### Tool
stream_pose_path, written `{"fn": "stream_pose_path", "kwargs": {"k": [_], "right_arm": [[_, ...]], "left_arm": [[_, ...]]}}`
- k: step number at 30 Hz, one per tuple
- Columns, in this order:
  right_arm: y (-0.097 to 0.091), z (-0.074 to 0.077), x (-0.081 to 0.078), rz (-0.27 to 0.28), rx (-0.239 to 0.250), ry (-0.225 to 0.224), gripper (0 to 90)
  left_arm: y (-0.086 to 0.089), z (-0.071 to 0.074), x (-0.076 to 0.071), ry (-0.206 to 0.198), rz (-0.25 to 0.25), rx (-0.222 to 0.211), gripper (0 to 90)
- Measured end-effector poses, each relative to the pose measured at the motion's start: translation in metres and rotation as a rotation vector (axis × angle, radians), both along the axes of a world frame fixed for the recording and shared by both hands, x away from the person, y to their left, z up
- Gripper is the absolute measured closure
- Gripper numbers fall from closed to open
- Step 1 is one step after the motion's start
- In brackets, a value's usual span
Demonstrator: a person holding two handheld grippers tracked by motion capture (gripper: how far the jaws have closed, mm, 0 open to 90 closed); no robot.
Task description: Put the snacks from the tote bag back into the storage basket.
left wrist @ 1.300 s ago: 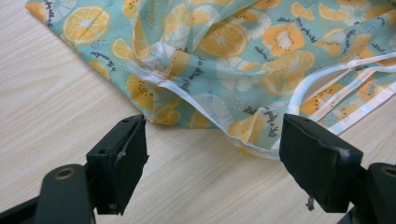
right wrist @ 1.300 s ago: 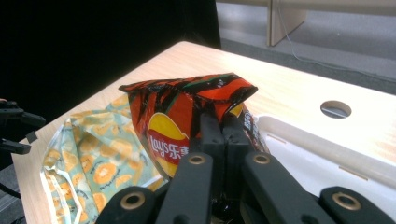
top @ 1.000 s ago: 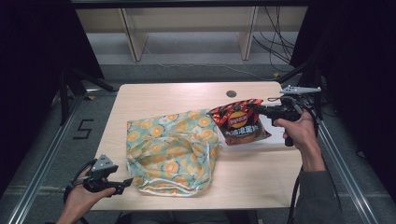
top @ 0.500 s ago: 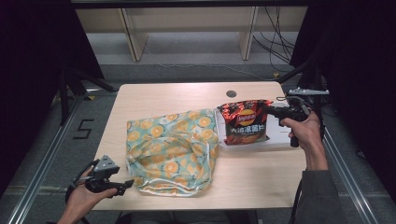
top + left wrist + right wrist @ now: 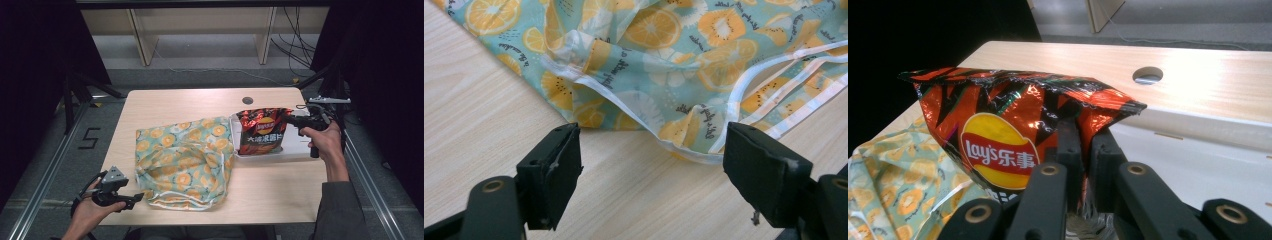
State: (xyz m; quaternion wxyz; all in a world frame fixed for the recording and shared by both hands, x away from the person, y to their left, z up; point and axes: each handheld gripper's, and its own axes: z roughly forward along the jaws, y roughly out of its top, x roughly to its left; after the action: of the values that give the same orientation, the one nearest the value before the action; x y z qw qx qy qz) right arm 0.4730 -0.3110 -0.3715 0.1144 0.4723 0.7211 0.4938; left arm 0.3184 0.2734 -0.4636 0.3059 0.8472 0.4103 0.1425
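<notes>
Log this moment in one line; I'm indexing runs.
right gripper: shut on chip bag, over white tray | left gripper: open, at cloth bag hem

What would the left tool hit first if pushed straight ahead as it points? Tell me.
Most likely the hemmed edge of the orange-print cloth bag, lying just ahead of the open left tool on the table. Only bare wood shows before it, though depth is hard to judge.

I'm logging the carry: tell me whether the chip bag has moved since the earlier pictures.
Yes. The chip bag, pinched by the right gripper, has shifted right and down toward the white tray, farther from the table hole.
</notes>
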Motion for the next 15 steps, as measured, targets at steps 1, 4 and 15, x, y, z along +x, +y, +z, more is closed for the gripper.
{"fn": "stream_pose_path", "kwargs": {"k": [1,4,15], "right_arm": [[0.0004,-0.0004,0.0005,-0.002,-0.001,0.000,85.0],[0.0002,-0.0011,0.0017,-0.013,0.008,0.007,83.6],[0.0032,-0.0097,0.0097,-0.057,0.002,0.001,83.3]], "left_arm": [[-0.0002,-0.0004,-0.0001,-0.005,0.003,-0.002,22.9],[0.0001,0.0002,-0.0001,0.001,0.003,0.006,22.9],[-0.0019,-0.0006,-0.0006,0.003,-0.001,-0.012,22.9]]}}
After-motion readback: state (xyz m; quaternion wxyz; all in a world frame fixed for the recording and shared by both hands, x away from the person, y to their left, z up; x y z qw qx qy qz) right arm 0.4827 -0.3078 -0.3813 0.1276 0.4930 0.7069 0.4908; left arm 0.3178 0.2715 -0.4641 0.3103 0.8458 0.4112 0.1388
